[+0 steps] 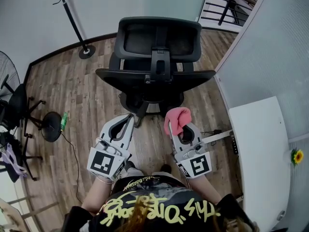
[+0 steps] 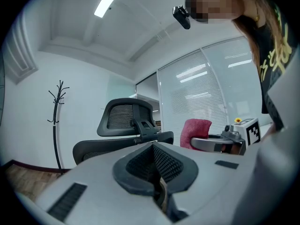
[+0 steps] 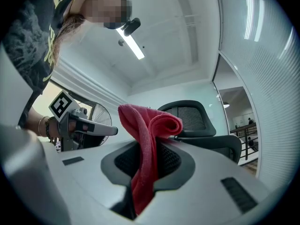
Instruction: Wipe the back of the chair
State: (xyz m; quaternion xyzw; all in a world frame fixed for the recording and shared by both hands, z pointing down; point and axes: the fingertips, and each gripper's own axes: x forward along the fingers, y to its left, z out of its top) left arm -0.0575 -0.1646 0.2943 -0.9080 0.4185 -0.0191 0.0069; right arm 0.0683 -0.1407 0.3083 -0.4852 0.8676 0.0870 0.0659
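- Right claw (image 3: 150, 165) clamps the cloth (image 3: 146, 121) by one fold; rubbing the chair (image 1: 155, 76) could tug it free.
- Left claw (image 2: 154, 162), closed and empty, steadies nothing; the chair may swivel.

Only wording in sight: yellow brush lettering (image 1: 159, 208) across the black shirt (image 1: 159, 190), upside down in the head view. Opens with what looks like "This"; cannot be made out past that. Just above it, a smaller yellow line (image 1: 138, 181), too small to read. Same yellow script in fragments in both gripper views, unreadable there. On the cube of the left hand-held gripper (image 1: 126, 121), a black-and-white square marker (image 1: 103, 162); a second marker (image 1: 199, 166) on the right hand-held gripper (image 1: 177, 127). Block patterns only, not text.
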